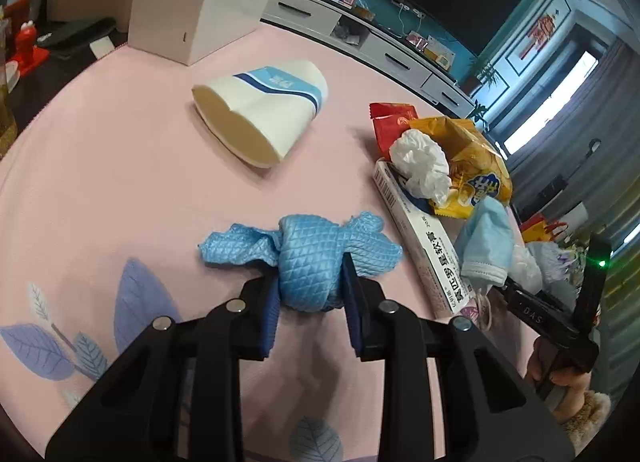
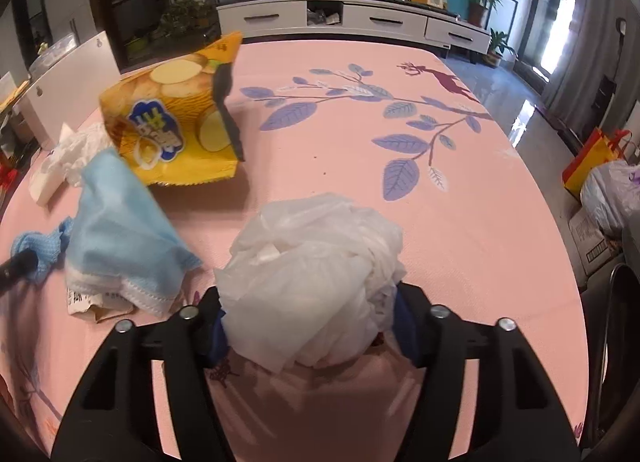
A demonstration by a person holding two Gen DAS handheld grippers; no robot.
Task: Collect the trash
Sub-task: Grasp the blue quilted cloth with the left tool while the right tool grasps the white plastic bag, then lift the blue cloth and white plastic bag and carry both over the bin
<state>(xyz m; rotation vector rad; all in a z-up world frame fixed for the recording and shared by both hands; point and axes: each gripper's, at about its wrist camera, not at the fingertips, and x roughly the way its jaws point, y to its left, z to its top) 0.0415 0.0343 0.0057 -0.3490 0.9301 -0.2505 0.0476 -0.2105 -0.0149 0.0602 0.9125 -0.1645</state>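
**Two pieces gripped, the rest still out**

On the pink counter [image 1: 120, 166] a white bin [image 1: 200, 10] stands far left, a paper cup [image 1: 264, 114] beside it. The left gripper [image 1: 308, 294] has its jaws closed on the blue cloth [image 1: 308, 258]. Carton [image 1: 424, 238], chip bag [image 2: 172, 122] and mask [image 2: 124, 234] lie uncollected. The right gripper [image 2: 308, 326] has its jaws half closed around the white wad [image 2: 312, 270]. Nothing looks binned yet.

Pink leaf-print tabletop [image 1: 120, 182], litter spread across it

Ahead of the left gripper [image 1: 308, 286] lie a knotted blue cloth [image 1: 312, 258], a tipped paper cup [image 1: 260, 114] and a white box [image 1: 200, 2] beyond; to its right, a medicine carton [image 1: 432, 246], face mask [image 1: 486, 242], chip bag [image 1: 472, 166] and white wad [image 2: 316, 274].
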